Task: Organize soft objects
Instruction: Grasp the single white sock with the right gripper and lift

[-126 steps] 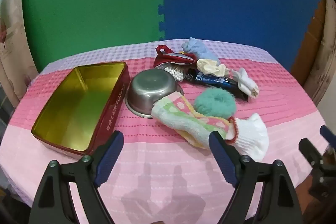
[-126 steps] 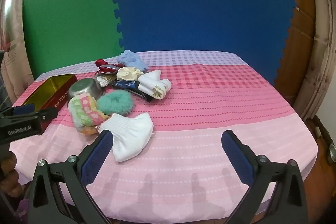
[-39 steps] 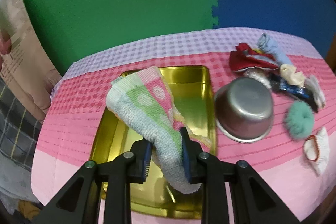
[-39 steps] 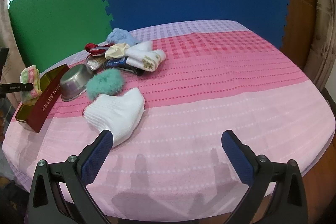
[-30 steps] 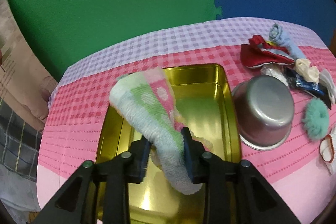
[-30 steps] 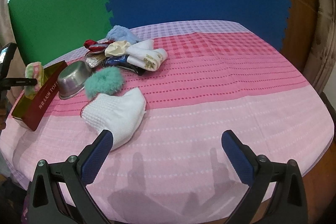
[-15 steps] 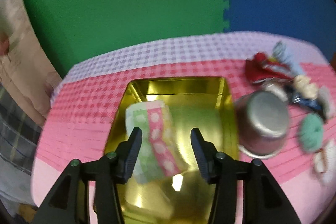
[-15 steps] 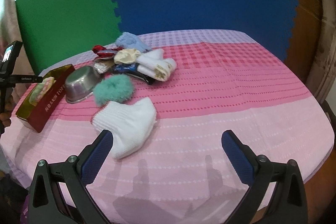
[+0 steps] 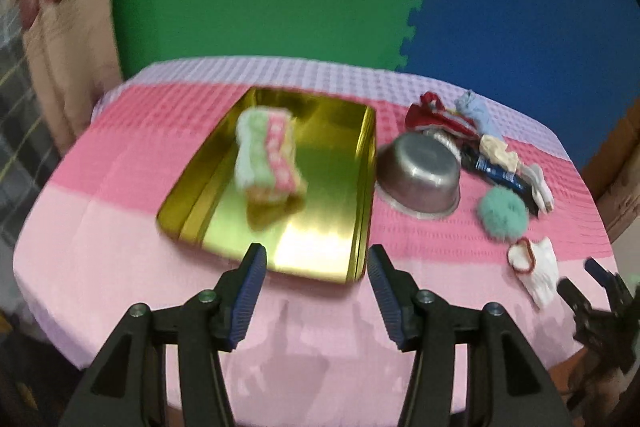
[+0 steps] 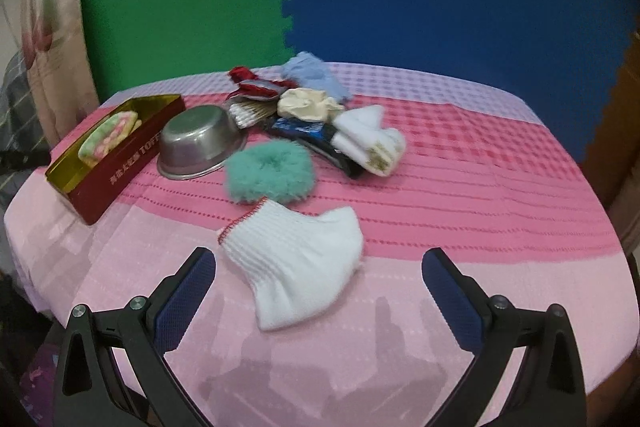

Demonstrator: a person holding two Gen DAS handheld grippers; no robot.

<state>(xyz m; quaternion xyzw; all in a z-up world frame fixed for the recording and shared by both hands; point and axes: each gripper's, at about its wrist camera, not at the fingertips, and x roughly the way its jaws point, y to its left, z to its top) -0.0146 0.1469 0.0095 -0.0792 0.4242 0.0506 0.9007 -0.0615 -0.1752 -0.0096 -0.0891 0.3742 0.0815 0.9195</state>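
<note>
Left wrist view is showing the left gripper (image 9: 314, 281) spreading, its jaws having just been opening with nothing between them, while the rolled towel (image 9: 267, 154) is lying inside the gold tin (image 9: 362, 187). The right gripper (image 10: 318, 293) is hanging spread wide and empty, just short of the white sock (image 10: 298, 259), which is lying well apart from the tin. The limp sock is likely to bunch or slip from a shallow pinch, or snag the teal scrunchie (image 10: 269, 173) beside it.

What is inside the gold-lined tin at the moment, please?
Only the folded pink-and-green towel lies in the tin, towards its far end. The tin floor beneath the towel is covered.
</note>
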